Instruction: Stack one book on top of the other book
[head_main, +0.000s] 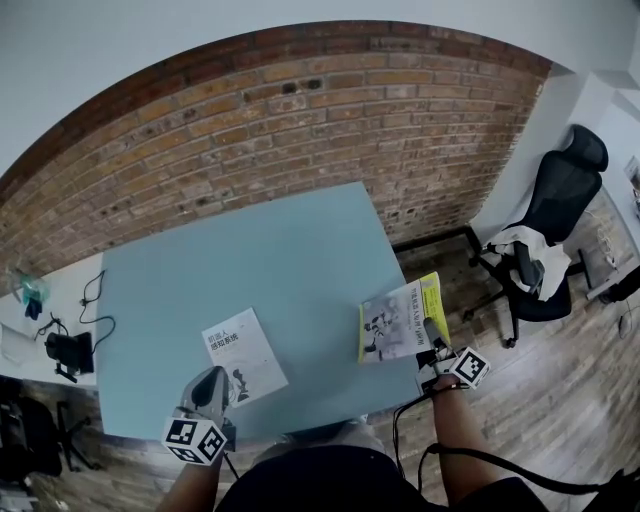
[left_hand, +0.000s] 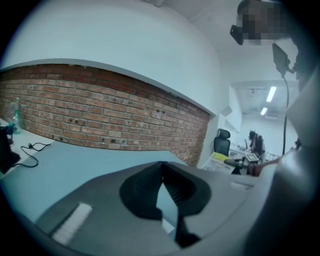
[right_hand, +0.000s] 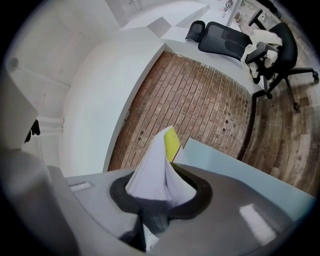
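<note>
A white book lies flat near the front edge of the light blue table. My left gripper sits at that book's near left corner. In the left gripper view its fingertips meet, so the left gripper is shut with nothing held. A second book, white with a yellow strip, hangs raised at the table's right edge. My right gripper is shut on its near edge. In the right gripper view the book's pages fan up out of the right gripper.
A brick wall runs behind the table. A black office chair stands on the wooden floor to the right. At the left, a white desk carries cables, a black device and a bottle.
</note>
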